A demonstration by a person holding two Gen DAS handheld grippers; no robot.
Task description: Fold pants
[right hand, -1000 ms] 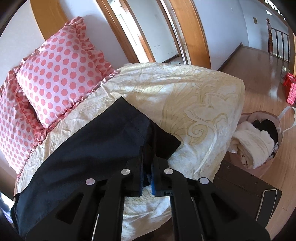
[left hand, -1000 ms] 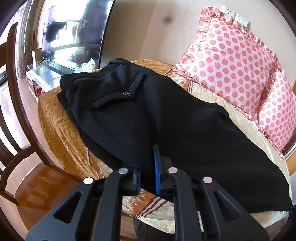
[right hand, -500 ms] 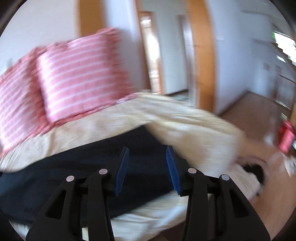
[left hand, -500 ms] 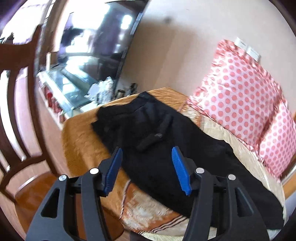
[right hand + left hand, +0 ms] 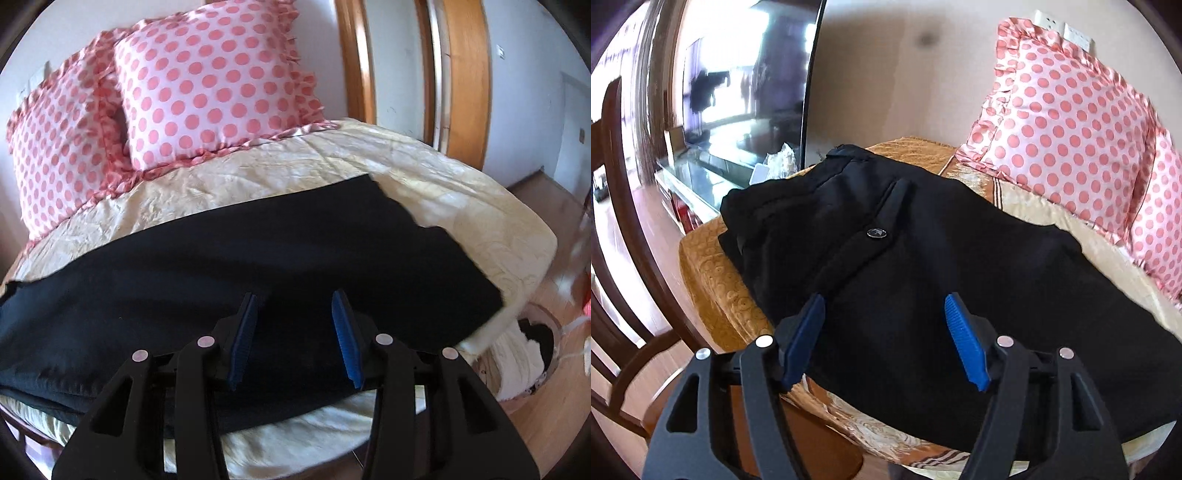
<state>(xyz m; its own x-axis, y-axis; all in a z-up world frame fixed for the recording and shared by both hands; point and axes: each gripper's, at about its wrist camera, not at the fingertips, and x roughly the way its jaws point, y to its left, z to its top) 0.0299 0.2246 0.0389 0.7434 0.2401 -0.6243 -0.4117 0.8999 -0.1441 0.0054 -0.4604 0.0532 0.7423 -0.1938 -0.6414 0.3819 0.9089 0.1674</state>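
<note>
Black pants (image 5: 923, 266) lie flat across the bed, one leg over the other. The waist end with a back pocket and button (image 5: 876, 233) is at the far left in the left wrist view. The leg ends (image 5: 443, 266) lie at the right in the right wrist view. My left gripper (image 5: 884, 336) is open and empty, just above the near edge of the seat area. My right gripper (image 5: 295, 332) is open and empty, over the near edge of the legs.
Two pink polka-dot pillows (image 5: 207, 85) stand at the wall behind the cream bedcover (image 5: 424, 177). A dark wooden chair (image 5: 624, 258) and a TV (image 5: 750, 74) are on the left. A basket of laundry (image 5: 524, 354) sits on the floor at the right.
Both grippers were shut on the near edge of the pants one second ago. Both have let go, opened wide, pulled back, and now hover over the cloth.
</note>
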